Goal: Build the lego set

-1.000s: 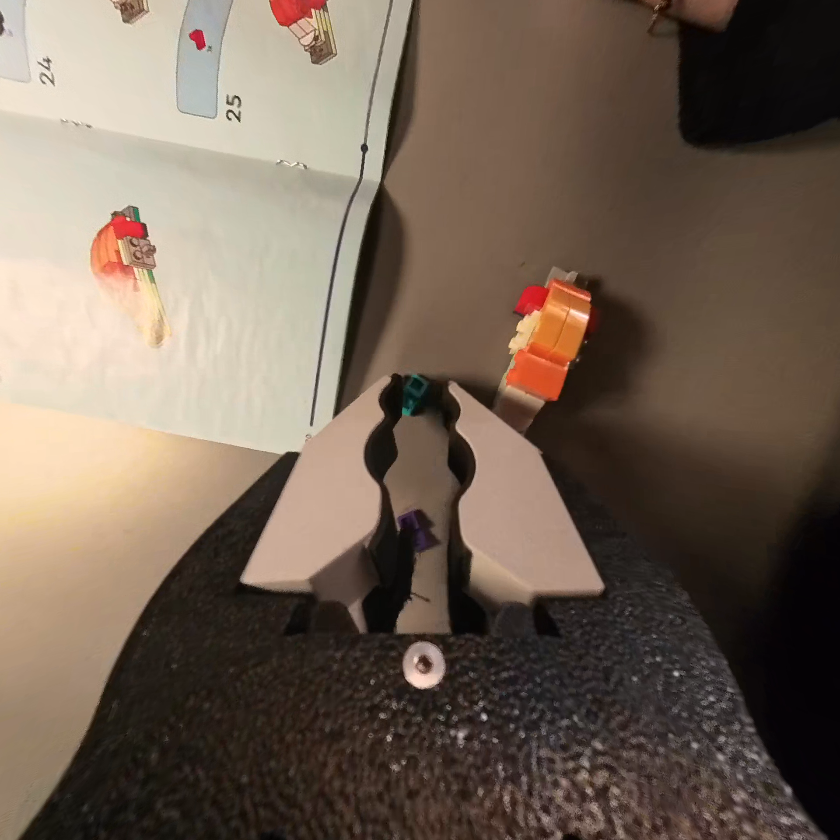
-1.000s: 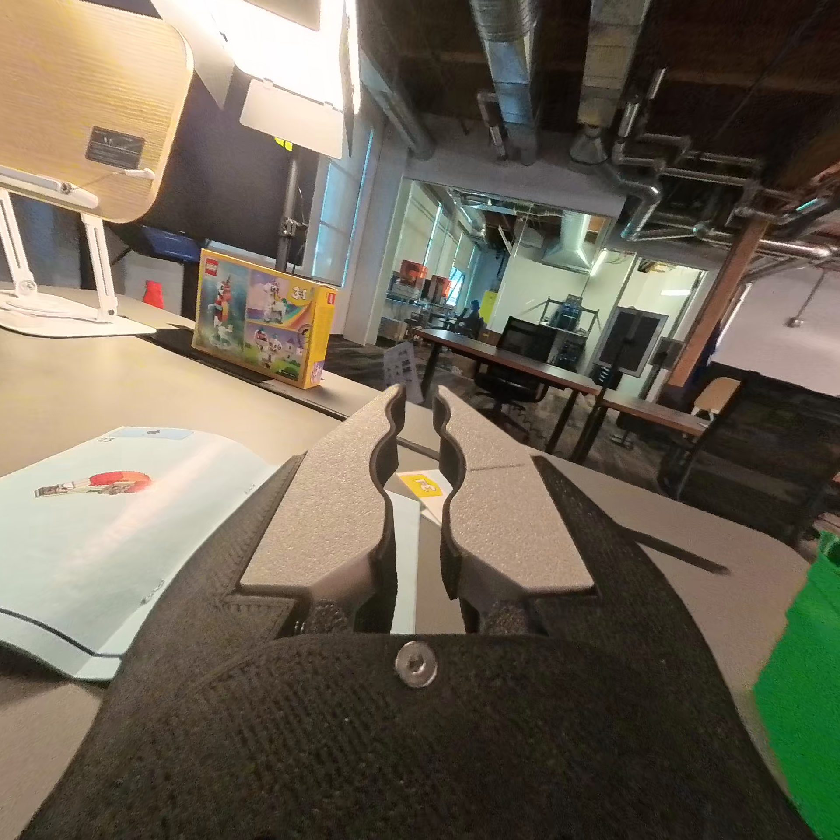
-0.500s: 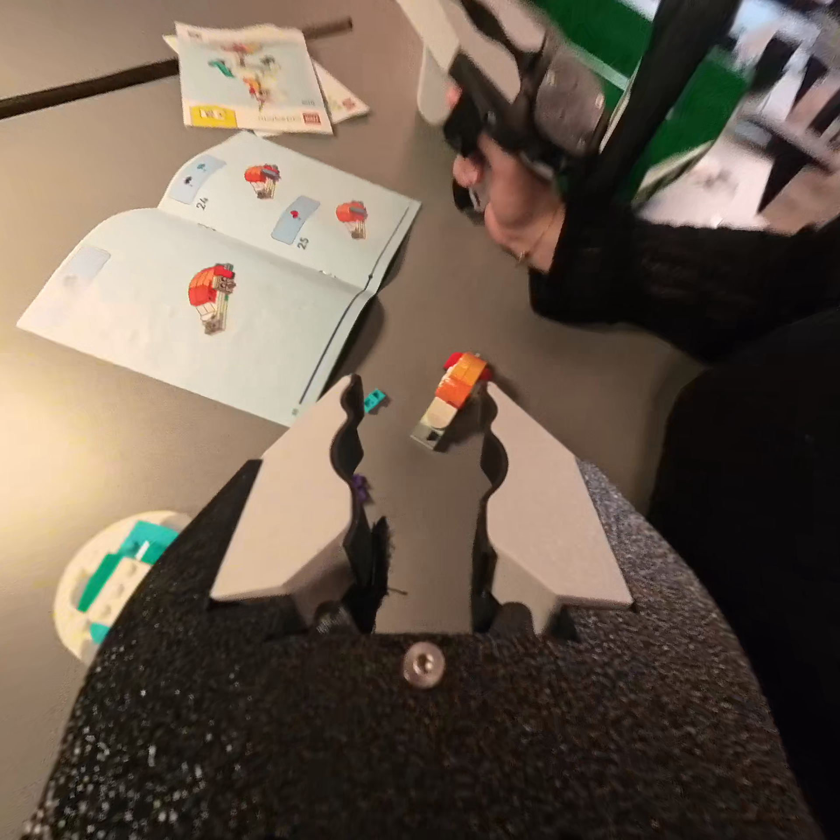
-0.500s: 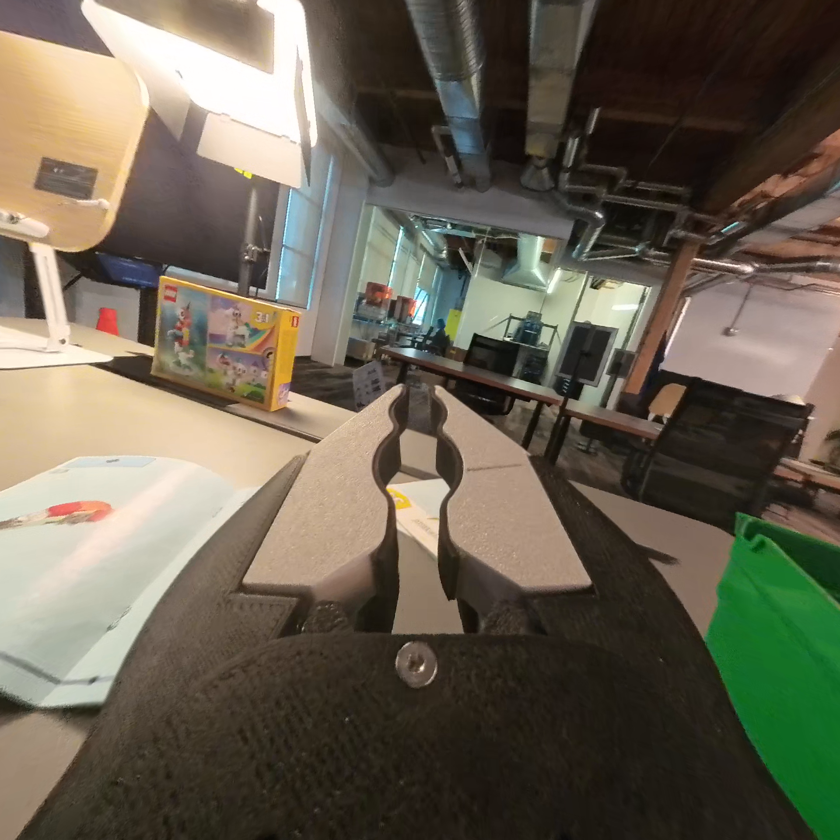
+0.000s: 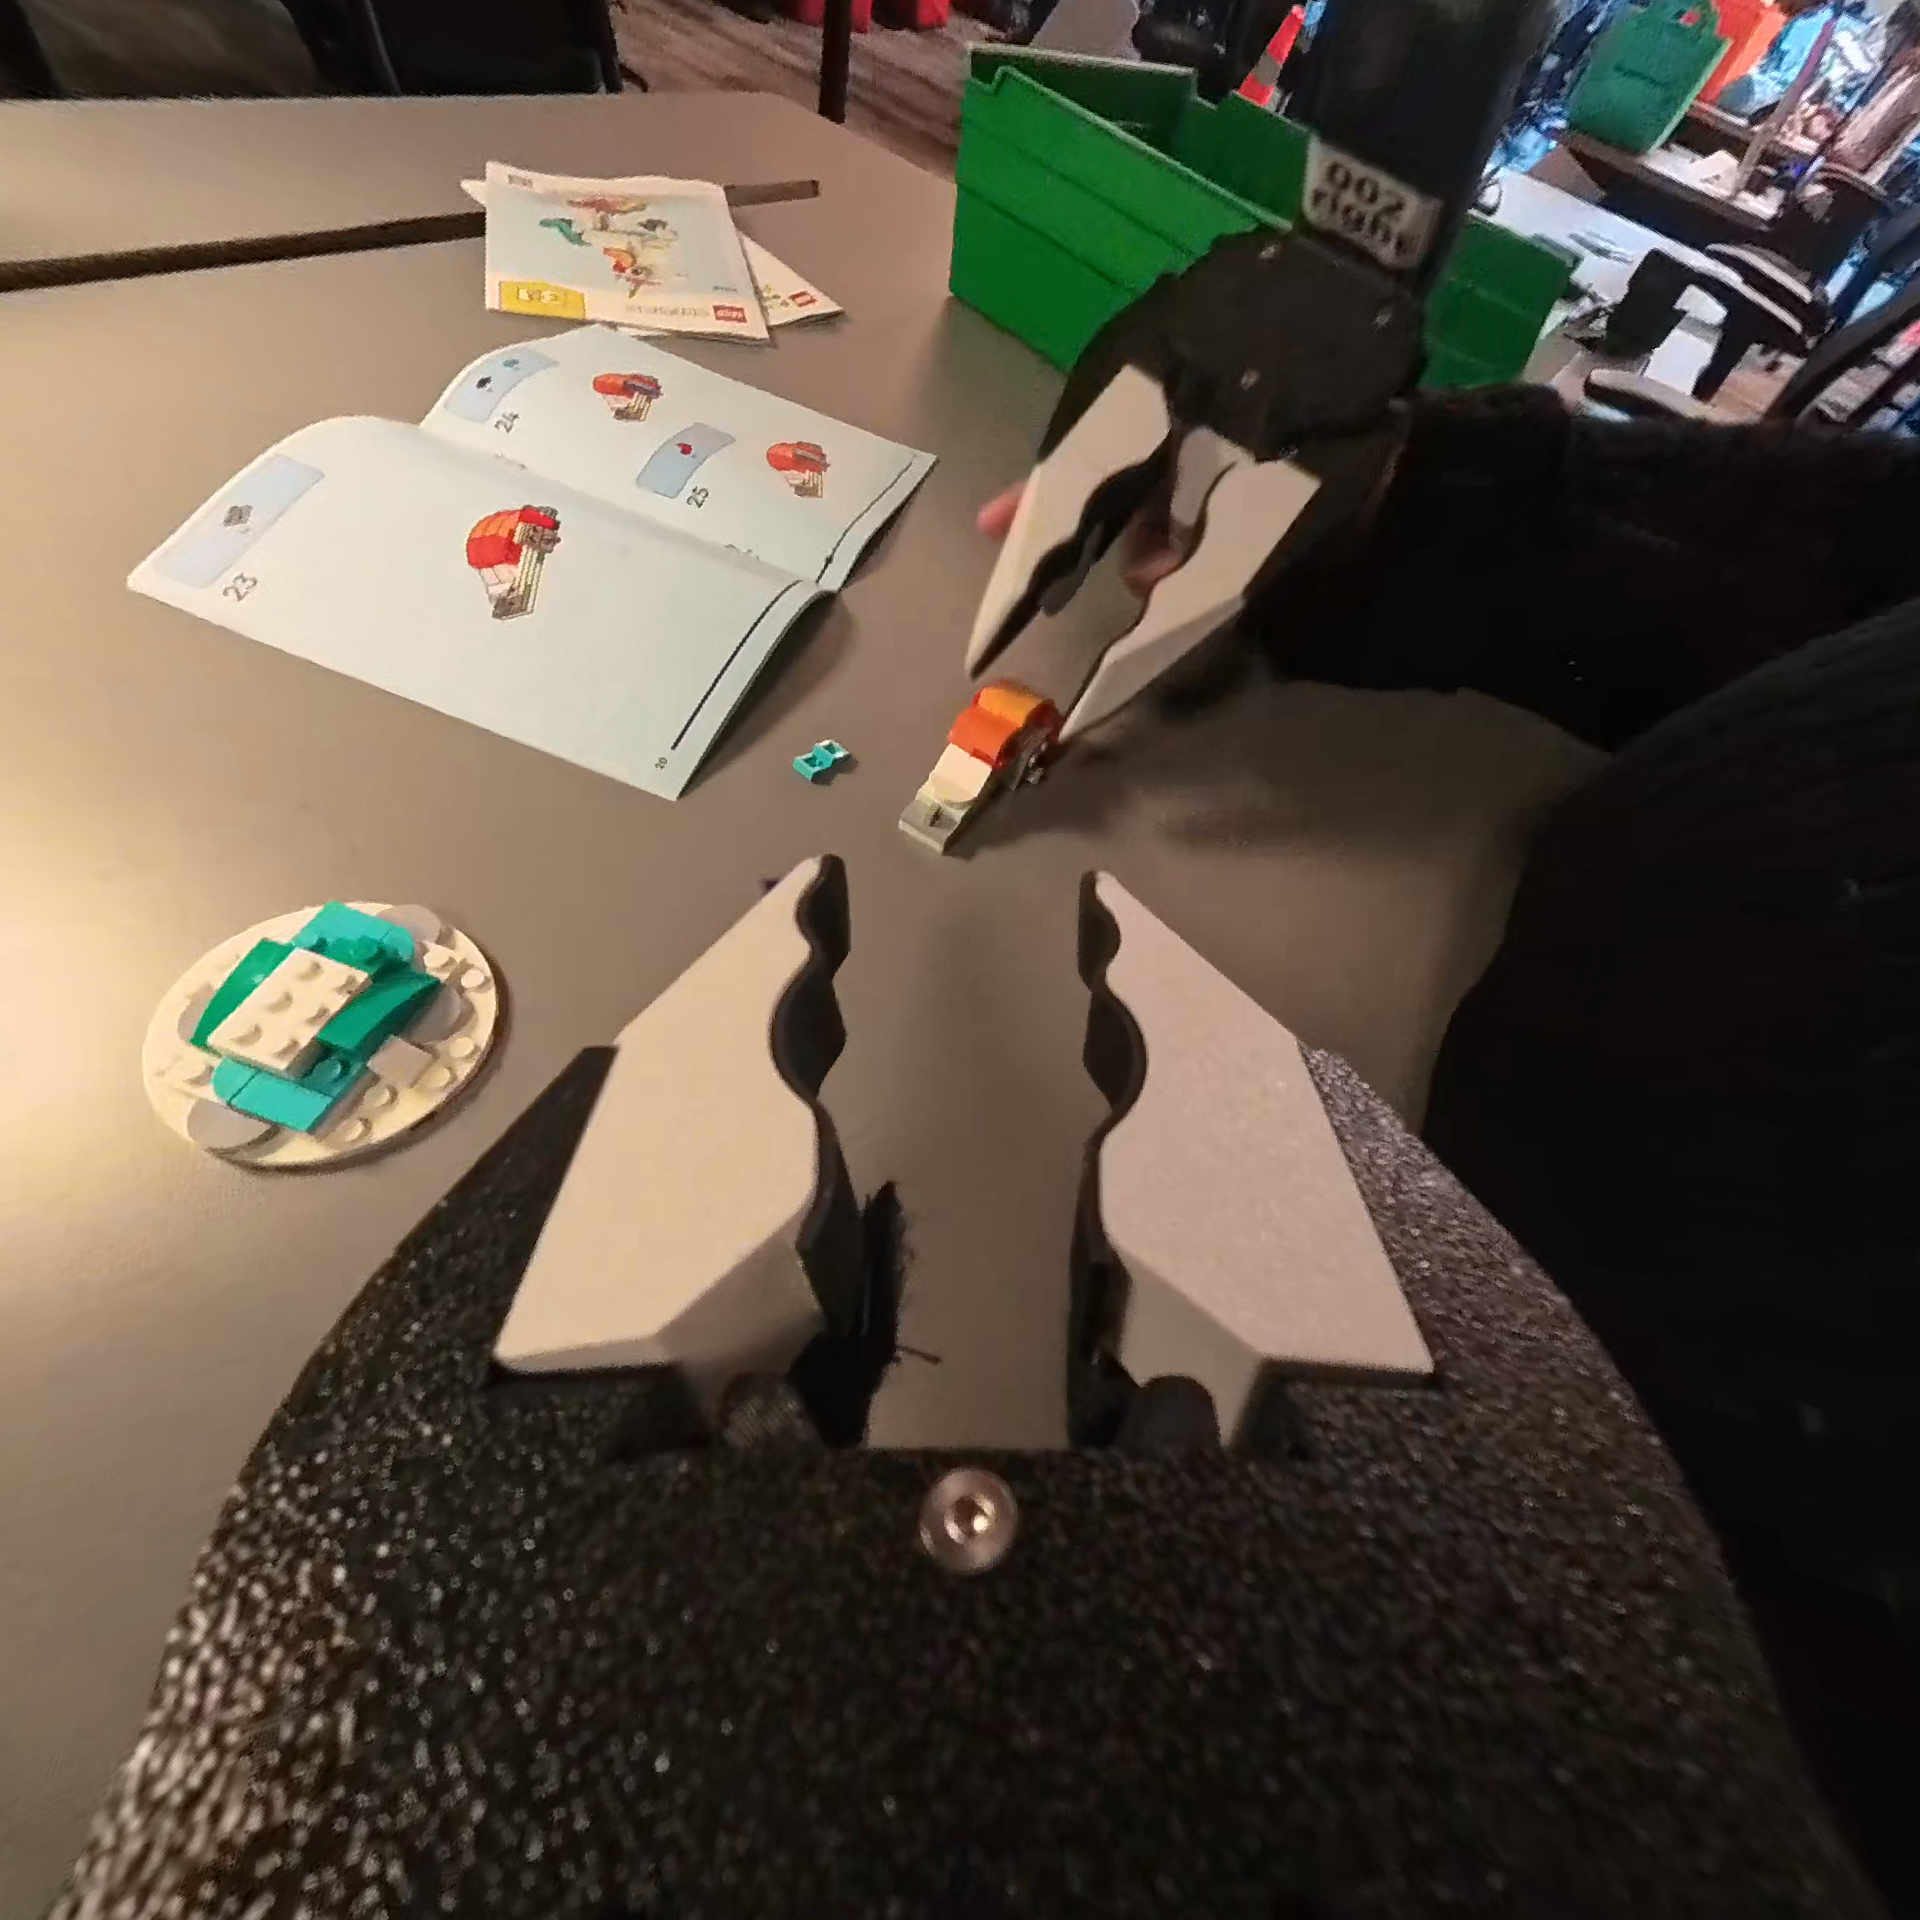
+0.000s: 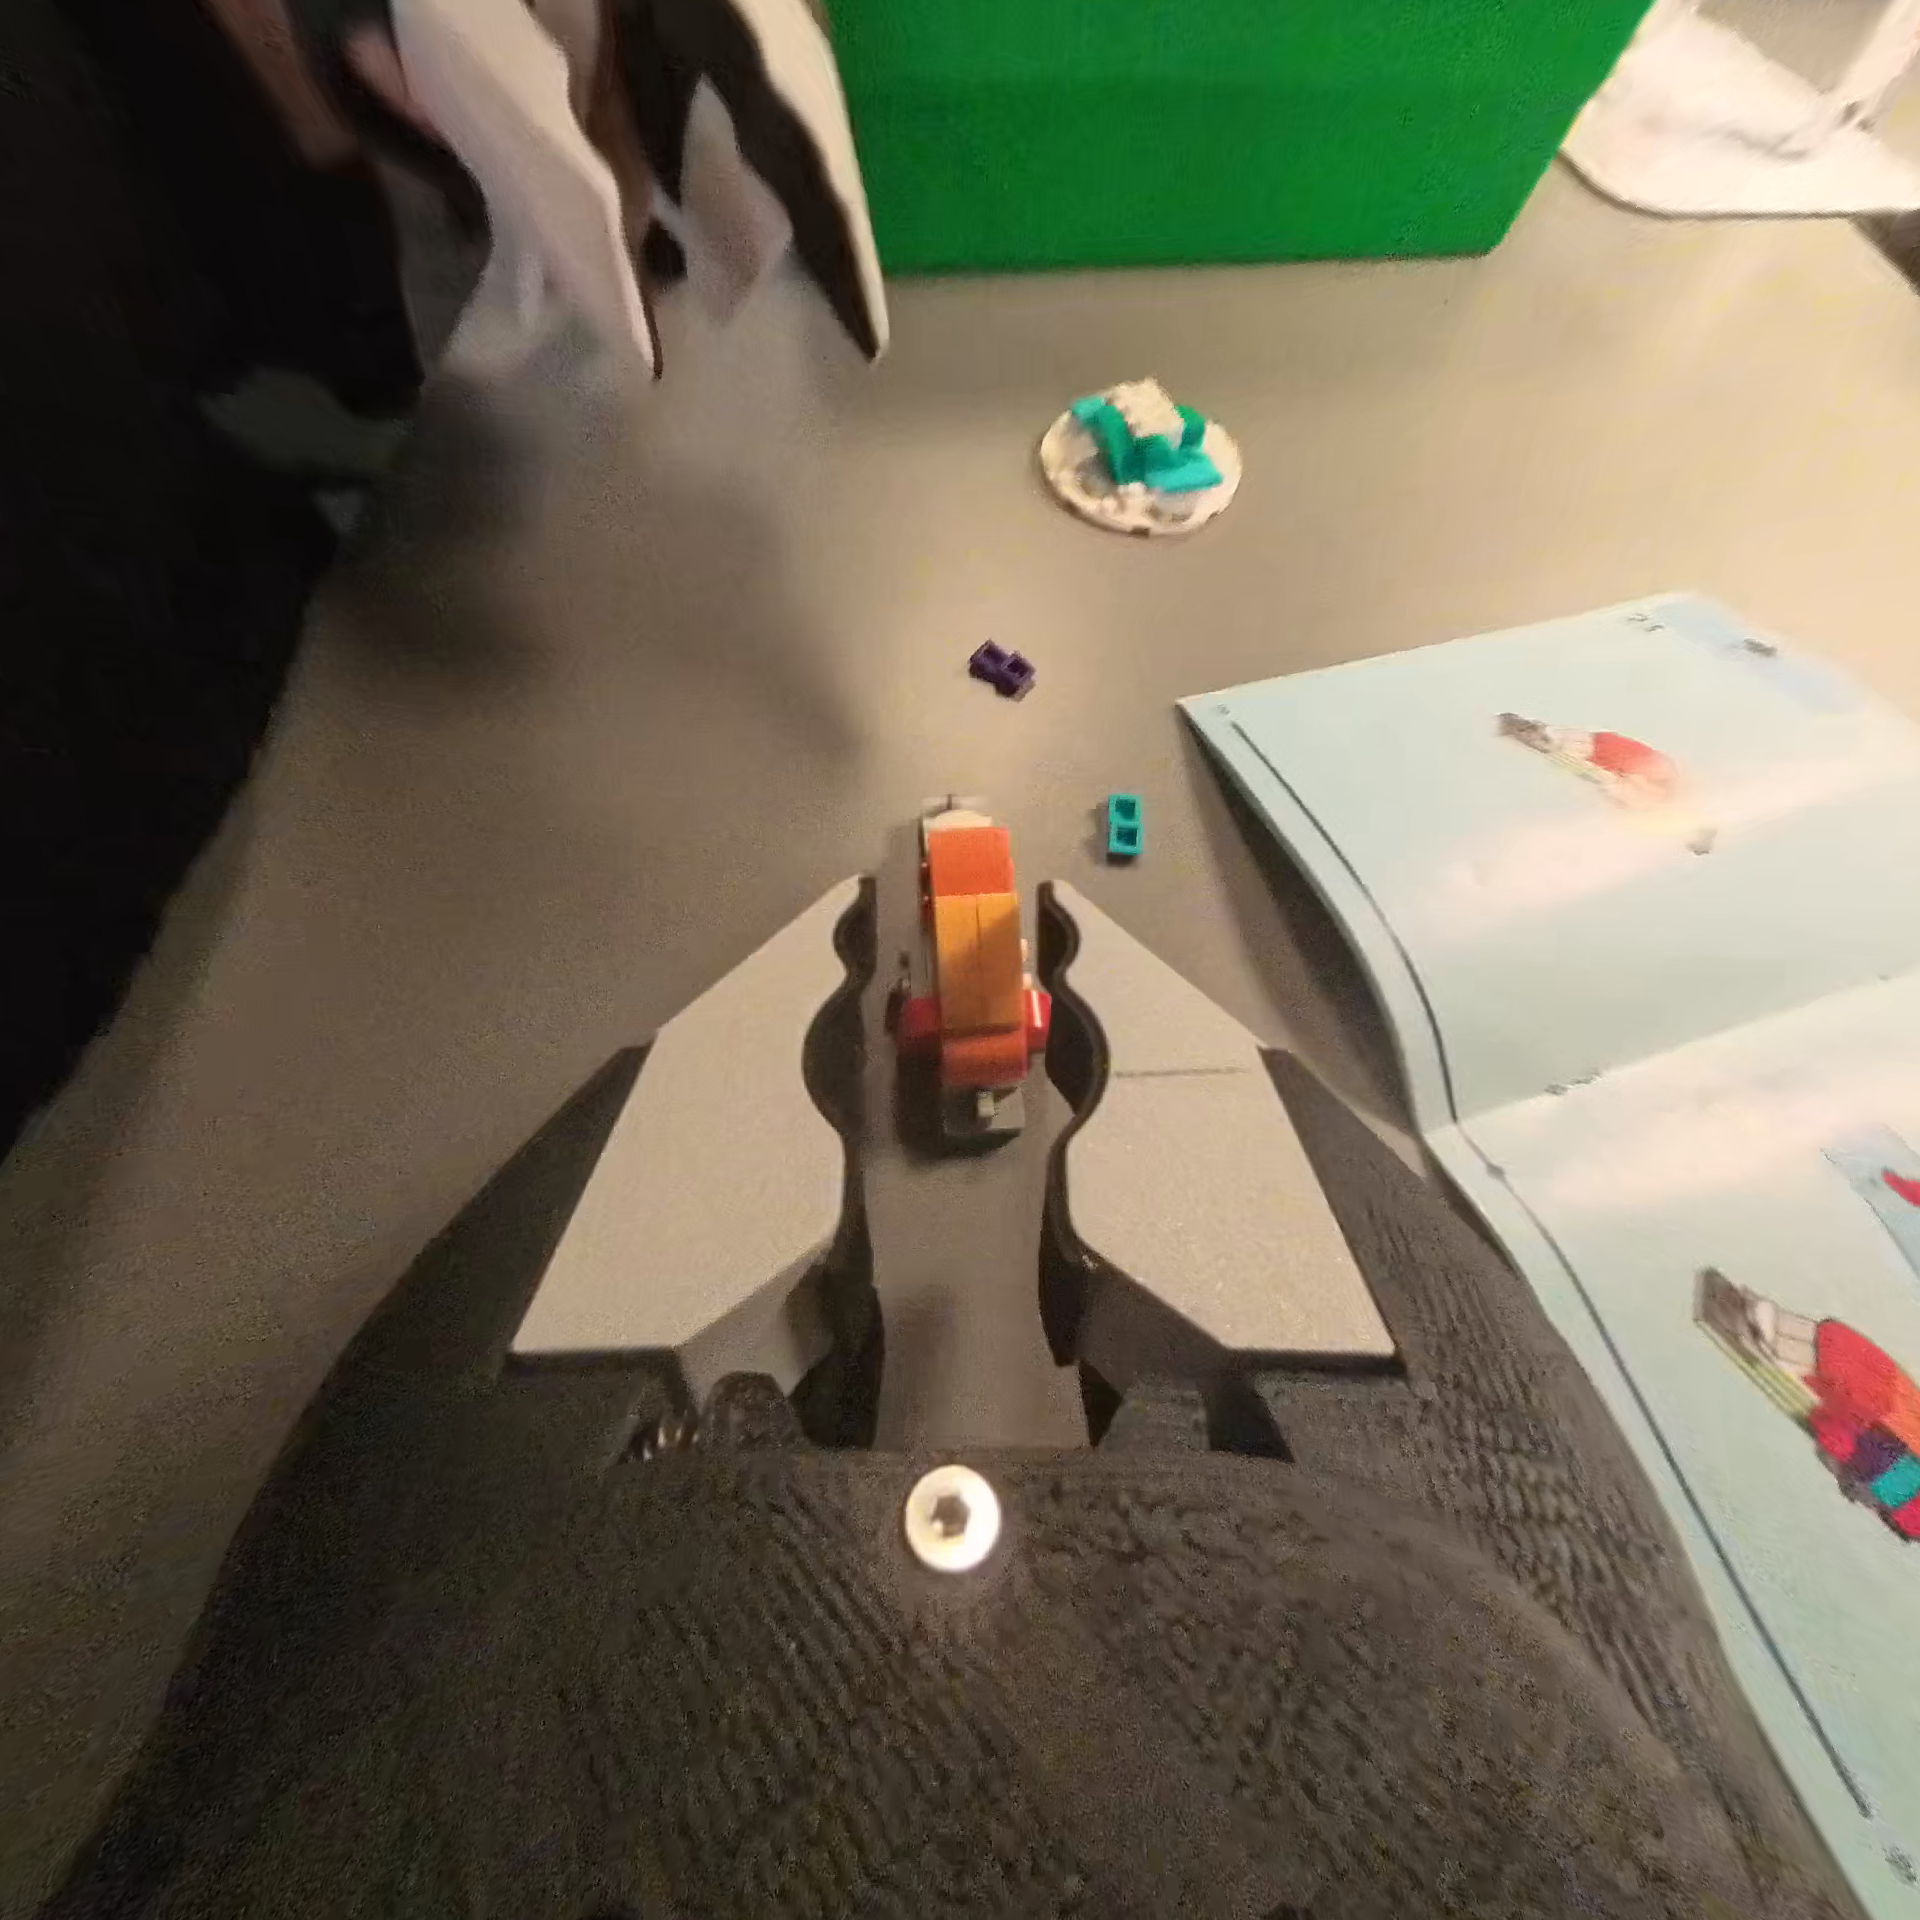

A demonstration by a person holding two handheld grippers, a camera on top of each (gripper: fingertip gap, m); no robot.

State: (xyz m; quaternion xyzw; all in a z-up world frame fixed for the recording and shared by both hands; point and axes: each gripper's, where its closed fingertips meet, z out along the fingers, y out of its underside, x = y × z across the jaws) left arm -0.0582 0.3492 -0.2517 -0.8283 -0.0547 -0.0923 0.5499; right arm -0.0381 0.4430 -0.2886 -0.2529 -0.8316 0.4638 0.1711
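A: What are the surfaces like?

B: The left tool [image 5: 956,894] has matte grey fingers with wavy inner edges in a grainy black housing; its jaws stand wide apart with nothing between them. The right tool [image 6: 951,899] is built the same, jaws parted on either side of the orange and red lego model [image 6: 971,966], which lies on the smooth grey tabletop [image 6: 520,935]; contact cannot be told.

A: And around it?

B: A tiny teal piece [image 6: 1124,827] lies just beside the model, a purple piece [image 6: 1003,668] farther on. The round white studded plate [image 5: 322,1034] with teal and white bricks sits well apart at the left. The open pale-blue instruction booklet [image 5: 540,561] has its curled edge near the teal piece. A green bin [image 5: 1091,239] stands at the far edge. Bare tabletop lies between the left tool and the model.

A: Changes?

B: A second ago the left tool was closed low over the teal piece; it has since lifted and opened. The right tool, then pointing across the room, has come down over the model.
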